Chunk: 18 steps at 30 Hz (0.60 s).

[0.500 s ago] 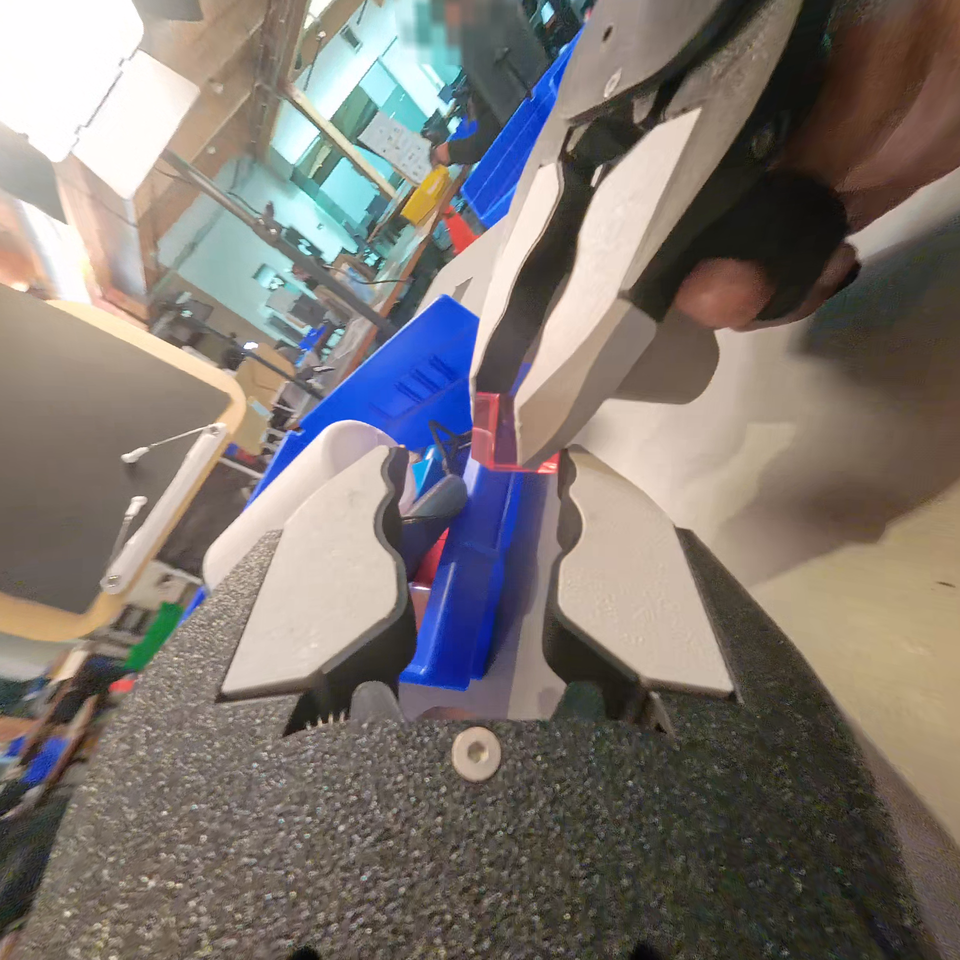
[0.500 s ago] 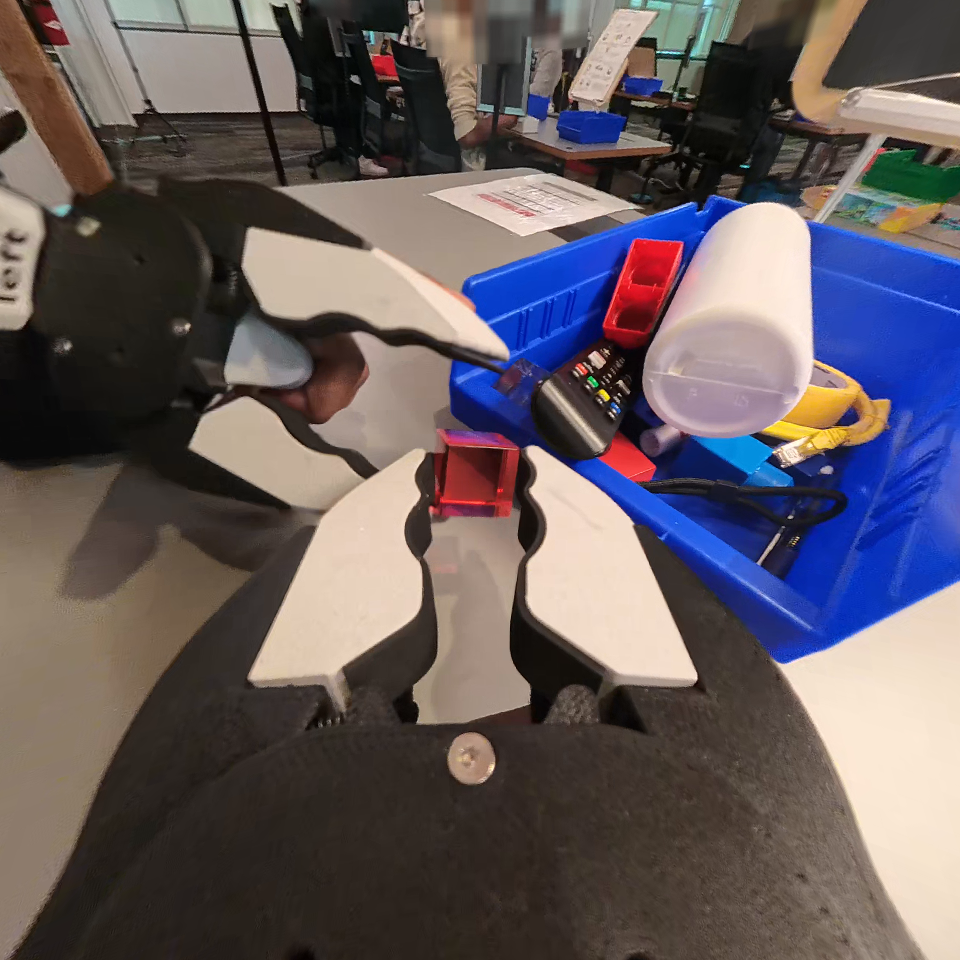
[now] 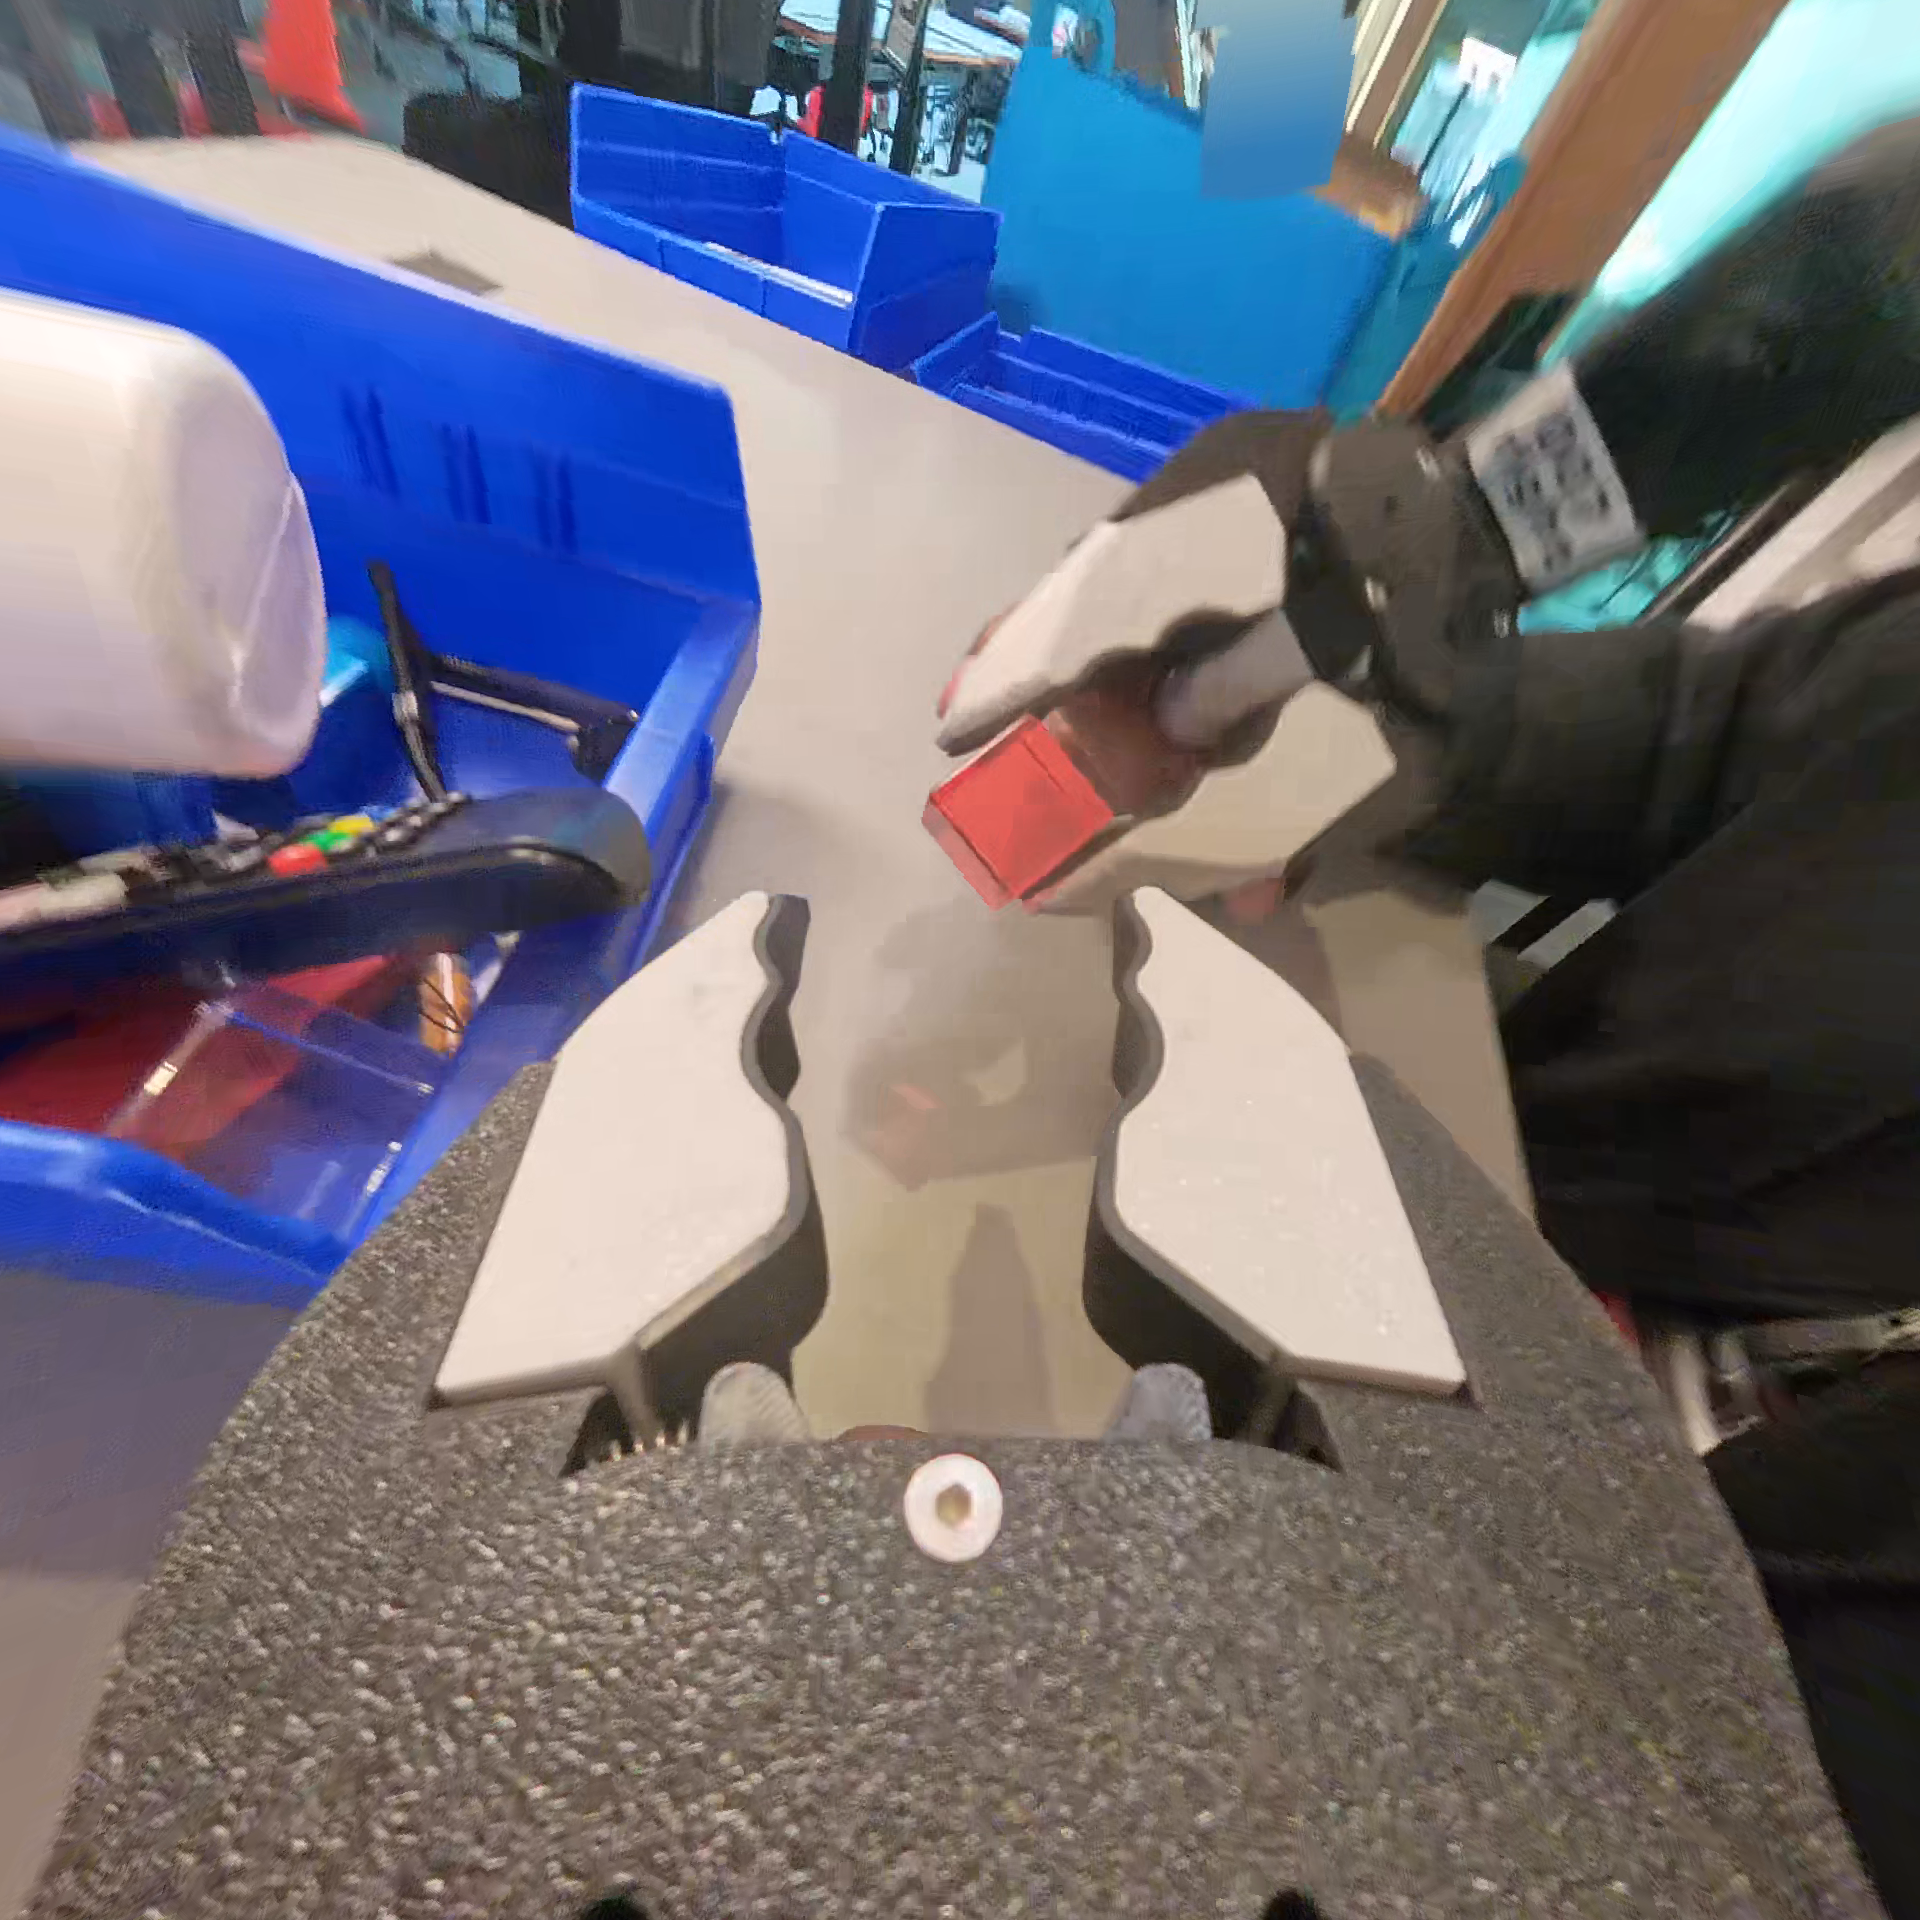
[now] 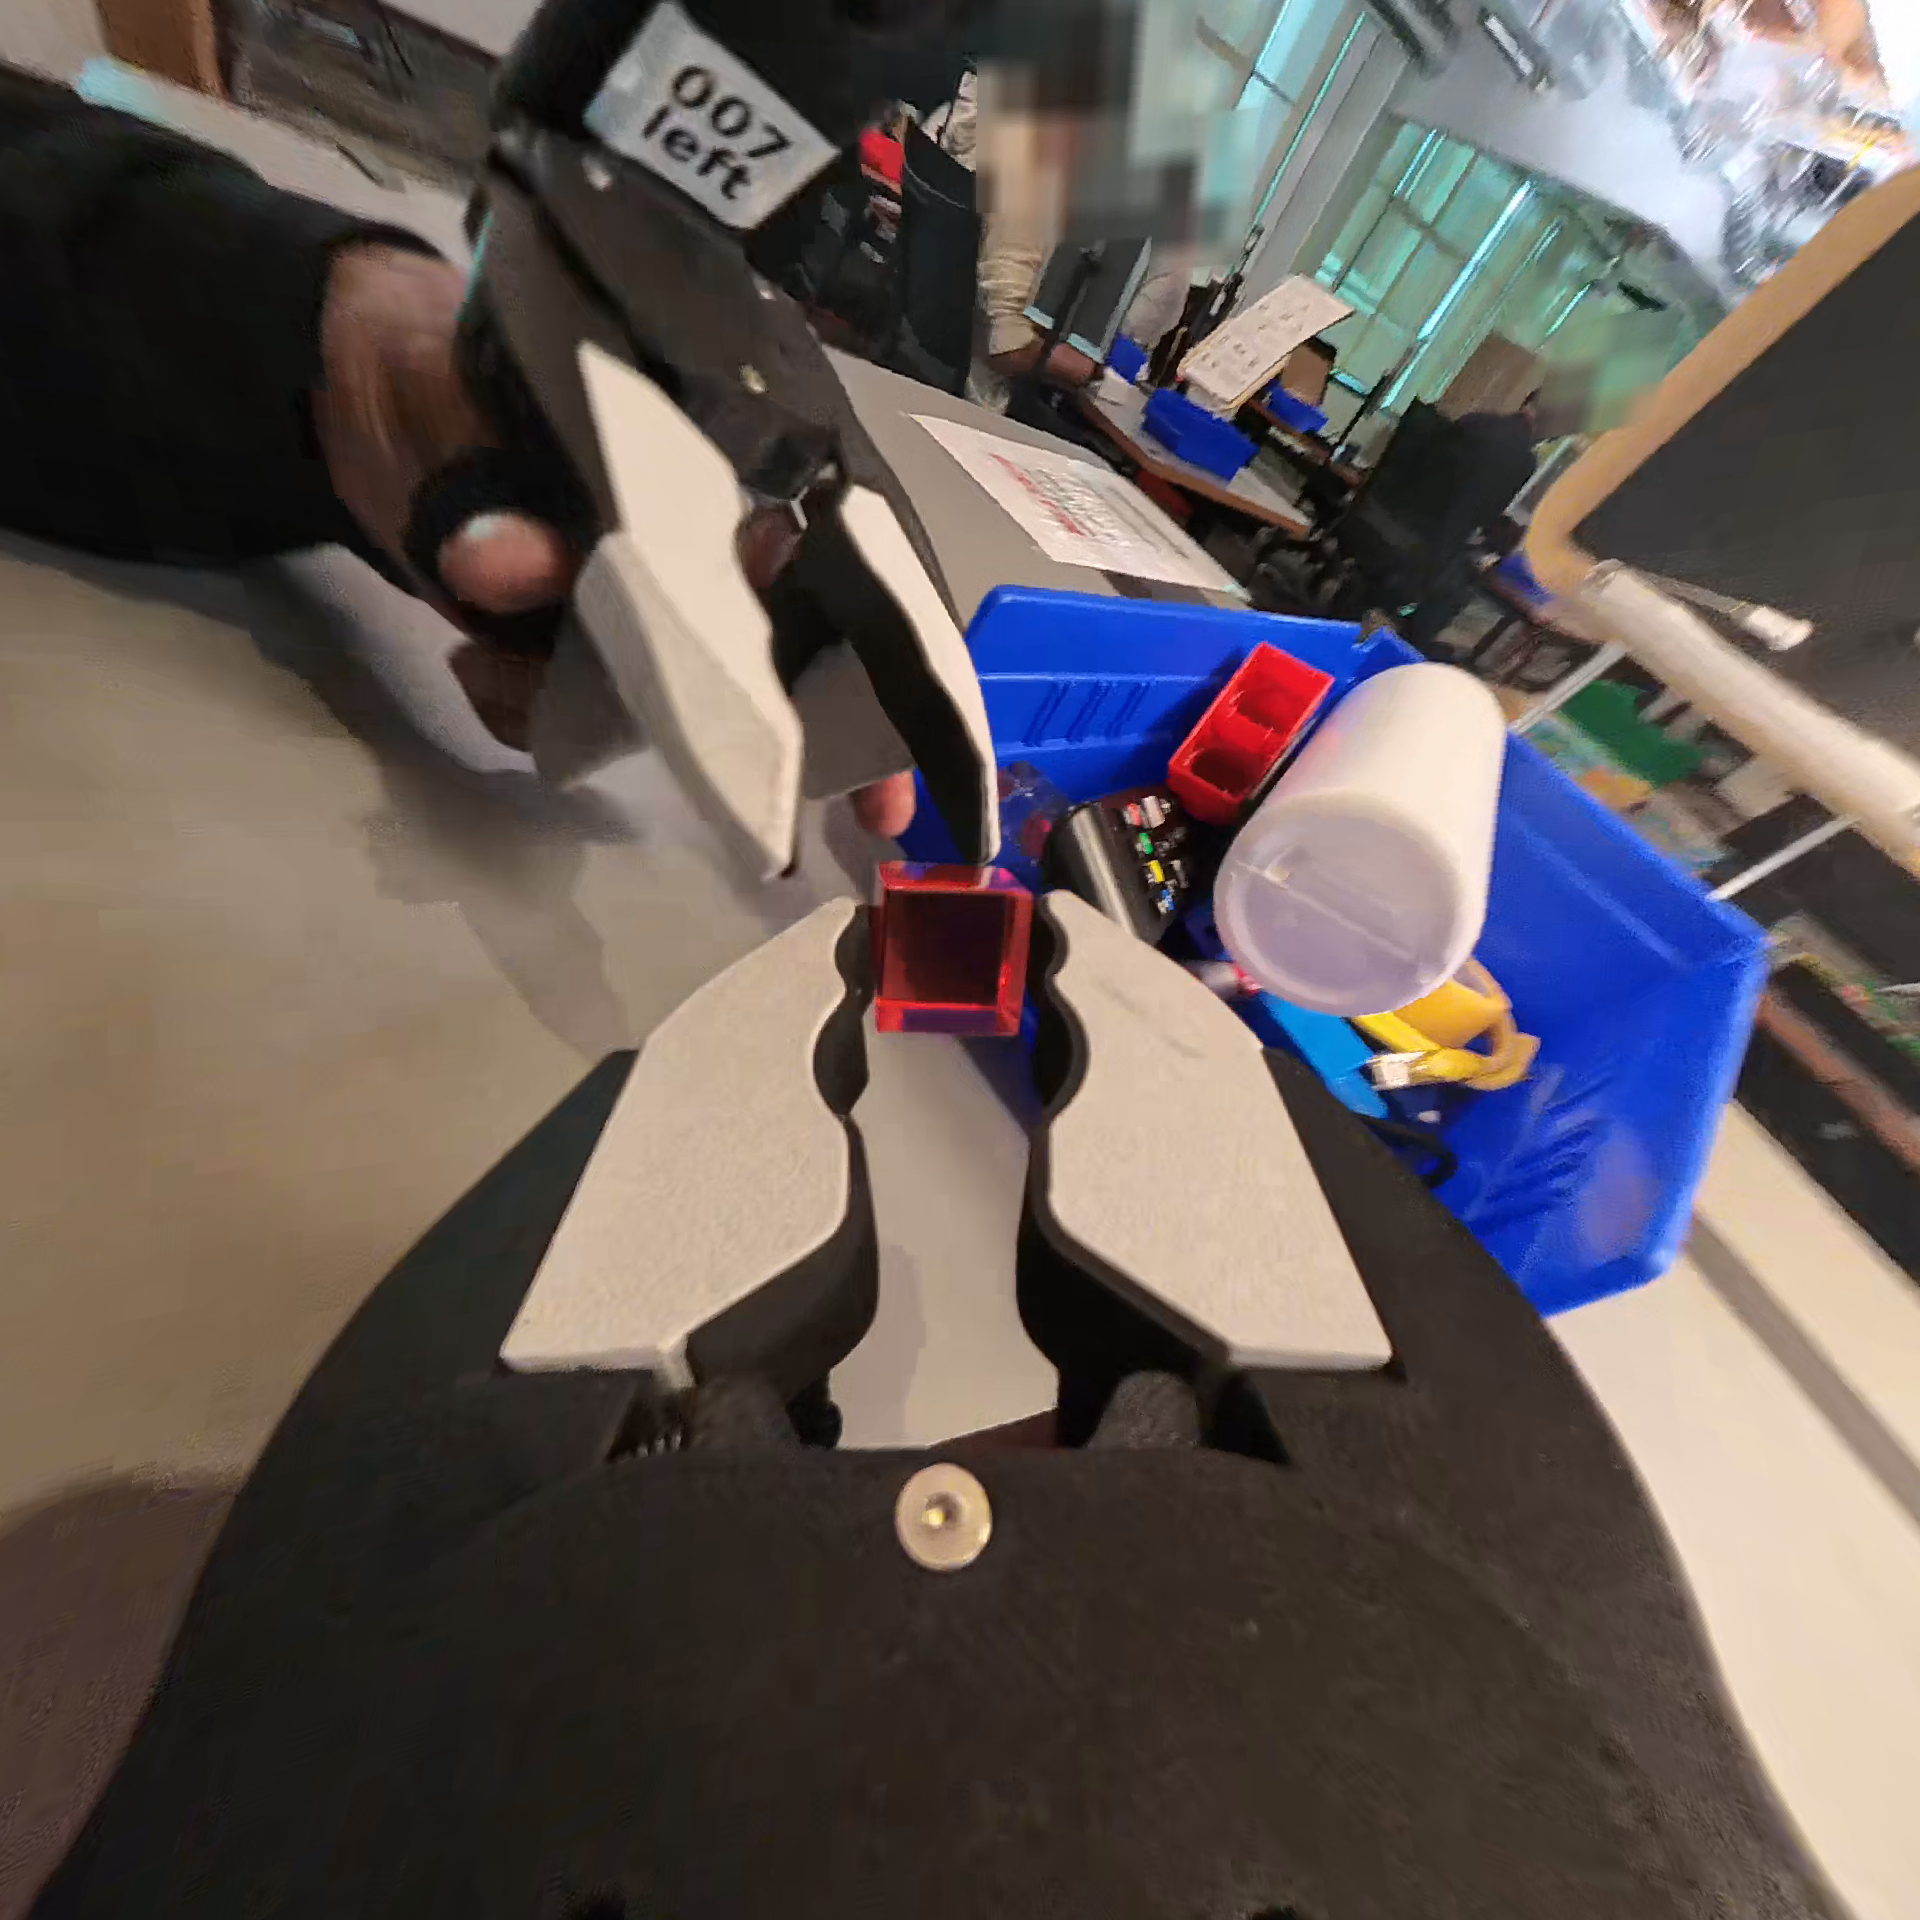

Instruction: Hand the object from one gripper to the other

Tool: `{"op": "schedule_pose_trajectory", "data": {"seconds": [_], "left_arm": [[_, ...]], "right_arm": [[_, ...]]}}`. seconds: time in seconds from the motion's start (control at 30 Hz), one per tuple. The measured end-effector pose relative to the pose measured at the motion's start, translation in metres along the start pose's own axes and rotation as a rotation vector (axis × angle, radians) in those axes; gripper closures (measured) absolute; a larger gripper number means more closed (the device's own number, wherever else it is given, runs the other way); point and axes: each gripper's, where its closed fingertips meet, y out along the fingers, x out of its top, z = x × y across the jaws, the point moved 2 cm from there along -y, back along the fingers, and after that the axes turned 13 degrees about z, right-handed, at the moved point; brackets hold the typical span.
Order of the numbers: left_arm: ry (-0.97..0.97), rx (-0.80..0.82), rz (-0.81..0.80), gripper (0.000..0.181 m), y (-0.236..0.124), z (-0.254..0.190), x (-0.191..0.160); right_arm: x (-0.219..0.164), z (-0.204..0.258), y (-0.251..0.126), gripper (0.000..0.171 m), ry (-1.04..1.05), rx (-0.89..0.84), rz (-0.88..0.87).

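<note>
While the right gripper [image 4: 951,914] pinched the red cube [image 4: 951,961] between the tips of its two grey fingers, the cube hung in the air above the grey table [image 4: 260,935]. Both finger pads pressed on the cube's sides, one on the left and one on the right. Most of the cube stuck out past the tips.

From the left wrist view, the same cube [image 3: 1013,816] sat tilted in the right gripper [image 3: 1003,810], up and a little to the right of the left gripper [image 3: 961,914]. The left gripper's fingers [image 3: 665,1132] were spread wide apart with nothing between them. The cube was near their tips but did not touch them.

From the right wrist view, the left gripper [image 4: 883,847] pointed down, and its dark finger tip came very close to the cube's top edge. I could not tell if it touched.

A blue bin [image 4: 1621,1039] stood beside the grippers. Inside lay a white tube [image 4: 1361,842], a black remote [image 4: 1122,857], a small red box [image 4: 1252,727] and a yellow cable [image 4: 1455,1039].
</note>
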Motion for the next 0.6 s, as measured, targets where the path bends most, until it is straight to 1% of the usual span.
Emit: {"op": "schedule_pose_trajectory", "data": {"seconds": [0.07,0.17,0.23,0.27,0.3,0.33,0.37,0.47,0.6], "left_arm": [[-0.08,-0.034,0.006,0.122,0.004,-0.001,-0.001],[-0.14,-0.06,0.035,0.122,0.014,-0.008,-0.004],[-0.165,-0.043,0.059,0.129,0.02,-0.01,-0.008],[-0.172,-0.039,0.06,0.135,0.022,-0.01,-0.009],[-0.176,-0.037,0.054,0.145,0.023,-0.011,-0.009],[-0.175,-0.036,0.048,0.15,0.023,-0.012,-0.01],[-0.165,-0.027,0.046,0.15,0.023,-0.012,-0.01],[-0.057,0.054,0.037,0.151,0.022,-0.009,-0.009],[0.195,0.258,0.028,0.151,0.012,-0.001,-0.004]], "right_arm": [[-0.001,0.002,0.003,0.143,-0.111,-0.089,0.038],[0.0,0.009,0.008,0.144,-0.273,-0.193,0.083],[0.001,0.015,0.011,0.143,-0.357,-0.24,0.097],[0.002,0.019,0.012,0.143,-0.394,-0.256,0.097],[0.004,0.022,0.012,0.144,-0.428,-0.269,0.095],[0.004,0.024,0.013,0.144,-0.46,-0.285,0.094],[0.004,0.025,0.013,0.144,-0.485,-0.303,0.094],[0.003,0.024,0.012,0.144,-0.493,-0.311,0.09],[0.002,0.019,0.004,0.139,-0.473,-0.266,0.045]]}}
